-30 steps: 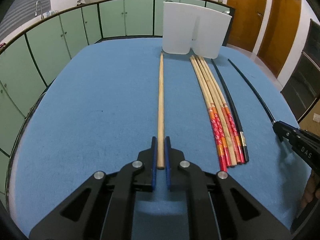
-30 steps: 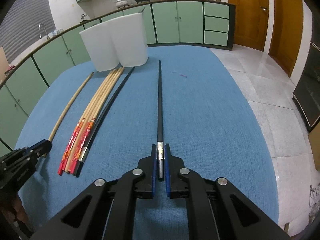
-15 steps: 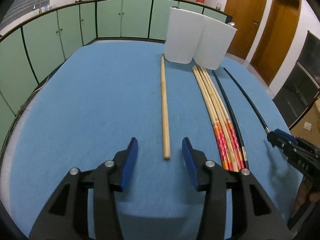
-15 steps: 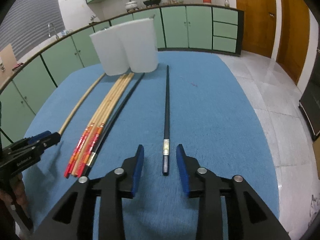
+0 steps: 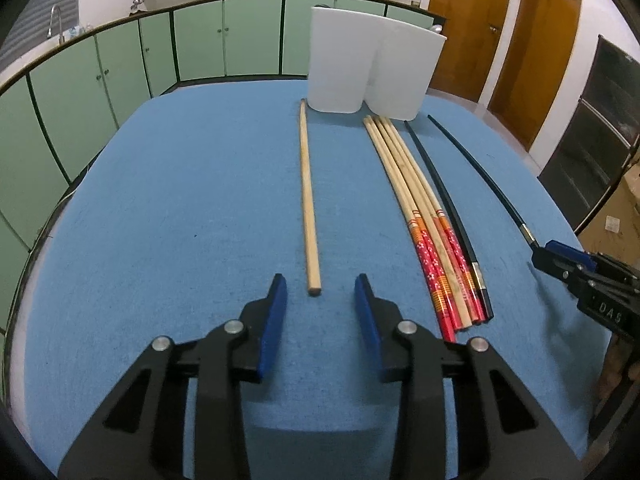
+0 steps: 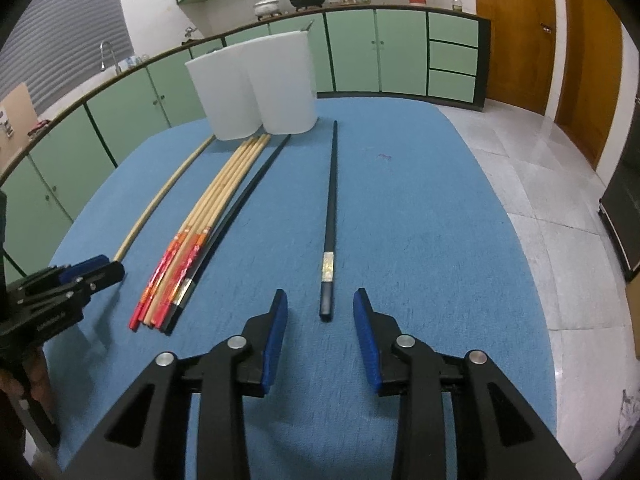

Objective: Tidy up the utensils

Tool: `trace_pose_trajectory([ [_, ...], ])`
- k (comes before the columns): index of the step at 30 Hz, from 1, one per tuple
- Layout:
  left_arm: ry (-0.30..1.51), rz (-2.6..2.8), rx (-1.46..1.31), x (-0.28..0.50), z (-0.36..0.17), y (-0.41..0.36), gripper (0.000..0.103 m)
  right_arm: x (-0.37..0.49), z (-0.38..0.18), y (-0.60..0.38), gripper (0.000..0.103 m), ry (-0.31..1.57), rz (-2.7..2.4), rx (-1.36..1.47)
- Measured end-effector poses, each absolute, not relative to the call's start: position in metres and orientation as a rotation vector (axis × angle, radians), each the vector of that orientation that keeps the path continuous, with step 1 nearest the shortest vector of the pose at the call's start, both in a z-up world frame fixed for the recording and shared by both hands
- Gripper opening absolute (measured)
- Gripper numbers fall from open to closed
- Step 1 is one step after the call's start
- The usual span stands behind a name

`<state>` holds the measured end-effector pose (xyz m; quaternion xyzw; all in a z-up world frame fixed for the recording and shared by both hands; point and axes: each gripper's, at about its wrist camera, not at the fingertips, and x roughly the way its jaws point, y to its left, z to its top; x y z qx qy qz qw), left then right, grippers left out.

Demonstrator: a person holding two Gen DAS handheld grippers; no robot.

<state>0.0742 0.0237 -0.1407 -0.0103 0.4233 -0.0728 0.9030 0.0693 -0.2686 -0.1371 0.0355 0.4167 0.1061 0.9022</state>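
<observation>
Blue felt-covered counter [image 5: 180,200] carries two smooth white tubs [image 5: 340,64] at 12 o'clock. The plain wooden chopstick [image 5: 308,196] and the black chopstick [image 6: 330,216] lie lengthwise, tips toward the tubs. Only the right view shows tiled floor [image 6: 540,168]. Left gripper [image 5: 318,294] and right gripper [image 6: 320,306]: fingers spread wide, holding nothing.
</observation>
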Motion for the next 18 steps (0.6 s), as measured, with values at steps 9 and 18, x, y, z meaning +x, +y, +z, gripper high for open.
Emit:
trace_pose_trajectory([
  [9, 0.884, -0.149, -0.036, 0.077, -0.141, 0.025, 0.033, 0.074, -0.138, -0.274, 0.032, 0.865, 0.217, 0.102],
  [18, 0.888, -0.135, -0.001, 0.081, -0.143, 0.016, 0.033, 0.074, -0.138, -0.273, 0.031, 0.867, 0.218, 0.106],
])
